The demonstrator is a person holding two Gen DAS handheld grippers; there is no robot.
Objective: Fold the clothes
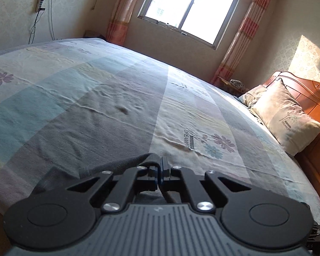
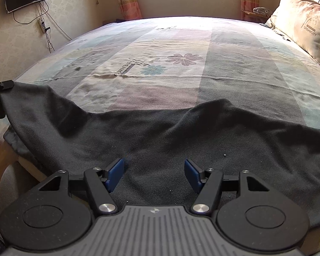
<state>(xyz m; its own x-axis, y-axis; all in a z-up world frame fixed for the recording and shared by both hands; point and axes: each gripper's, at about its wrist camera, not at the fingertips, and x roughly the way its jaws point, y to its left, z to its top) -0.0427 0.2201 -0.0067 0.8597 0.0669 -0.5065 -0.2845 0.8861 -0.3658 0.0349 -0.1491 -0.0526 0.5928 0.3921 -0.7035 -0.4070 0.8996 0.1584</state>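
The dark grey garment lies spread across the near edge of the bed, over a patchwork sheet printed with flowers, its far hem running in an uneven wavy line across the mattress. The left gripper has its fingers pressed together on a fold of the cloth, which bunches up just to the left of the blue pads and drapes away beneath the tool. In the right wrist view that same gripper shows at the far left edge, pinching the garment's corner and holding it raised above the sheet, so the fabric slopes down from it toward the middle. The right gripper hovers over the middle of the garment with its fingers spread wide, nothing between them. A pillow leans at the head of the bed on the right. A window with striped curtains stands beyond the bed's far side.
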